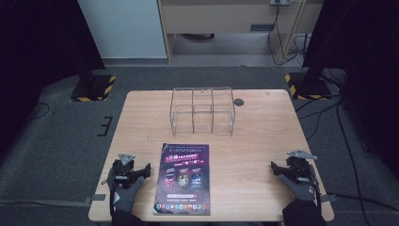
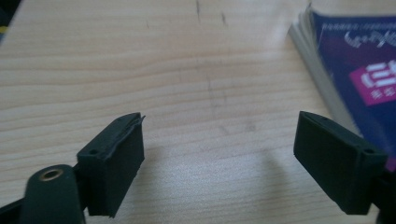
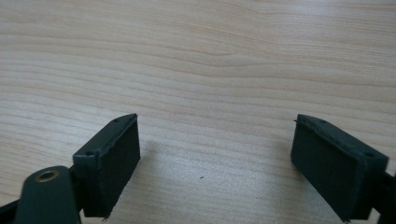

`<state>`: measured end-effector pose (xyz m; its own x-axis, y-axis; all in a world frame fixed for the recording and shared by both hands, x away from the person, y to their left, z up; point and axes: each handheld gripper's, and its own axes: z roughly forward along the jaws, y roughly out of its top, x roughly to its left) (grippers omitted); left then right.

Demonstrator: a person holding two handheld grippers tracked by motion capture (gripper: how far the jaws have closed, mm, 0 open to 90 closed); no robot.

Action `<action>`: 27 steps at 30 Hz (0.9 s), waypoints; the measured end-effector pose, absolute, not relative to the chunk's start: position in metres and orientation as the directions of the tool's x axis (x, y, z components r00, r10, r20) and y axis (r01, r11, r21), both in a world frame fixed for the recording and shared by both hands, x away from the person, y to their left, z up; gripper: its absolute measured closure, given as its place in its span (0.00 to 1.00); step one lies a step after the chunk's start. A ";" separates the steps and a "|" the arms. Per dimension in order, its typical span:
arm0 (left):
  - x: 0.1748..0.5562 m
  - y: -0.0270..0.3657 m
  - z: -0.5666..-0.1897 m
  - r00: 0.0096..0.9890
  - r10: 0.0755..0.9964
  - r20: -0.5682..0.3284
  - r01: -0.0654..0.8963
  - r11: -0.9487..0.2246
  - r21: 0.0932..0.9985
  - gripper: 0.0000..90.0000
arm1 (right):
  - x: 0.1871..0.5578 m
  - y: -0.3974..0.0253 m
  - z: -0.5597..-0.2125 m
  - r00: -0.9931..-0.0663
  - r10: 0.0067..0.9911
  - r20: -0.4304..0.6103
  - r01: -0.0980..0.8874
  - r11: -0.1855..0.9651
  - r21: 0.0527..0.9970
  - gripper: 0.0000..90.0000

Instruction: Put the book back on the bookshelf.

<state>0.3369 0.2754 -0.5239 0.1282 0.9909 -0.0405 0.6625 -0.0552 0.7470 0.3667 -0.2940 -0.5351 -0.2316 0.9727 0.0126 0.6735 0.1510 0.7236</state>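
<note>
A purple magazine [image 1: 182,178] lies flat on the wooden desk [image 1: 254,141], at about 6 o'clock of the desk top, with its near end close to the front edge. Its cover has pink and white print and a row of small pictures along the bottom.

The left tongs [image 1: 147,168] rest on the desk at about 8 o'clock, just beside the left edge of the magazine but not touching it. In the left gripper view the left tongs [image 2: 219,154] stand wide open, with bare wood between the two black jaws and nothing held; the edge of the magazine [image 2: 355,70] with its stacked pages shows at 2 o'clock in that view.

The right tongs [image 1: 274,165] rest at about 4 o'clock of the desk, well apart from the magazine. In the right gripper view the right tongs [image 3: 217,154] are also wide open and hold nothing; there is bare wood grain under them.

A clear plastic box [image 1: 202,110] with several compartments stands at about 12 o'clock, beyond the far end of the magazine. Both of the person's hands wear dark gloves.
</note>
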 end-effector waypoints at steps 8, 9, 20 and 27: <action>0.325 0.272 -0.507 0.142 0.986 -0.086 0.615 -0.020 0.788 0.27 | 0.359 -0.294 -0.517 -0.233 0.969 0.076 0.624 0.090 0.776 0.21; 0.324 0.272 -0.507 0.142 0.986 -0.092 0.611 -0.014 0.792 0.27 | 0.358 -0.293 -0.515 -0.238 0.968 0.080 0.616 0.087 0.783 0.21; 0.319 0.264 -0.497 0.175 0.970 -0.169 0.594 0.033 0.804 0.35 | 0.351 -0.282 -0.499 -0.287 0.954 0.089 0.547 0.087 0.832 0.21; 0.320 0.257 -0.496 0.197 0.963 -0.184 0.602 0.030 0.798 0.38 | 0.348 -0.270 -0.488 -0.310 0.945 0.104 0.499 0.068 0.864 0.21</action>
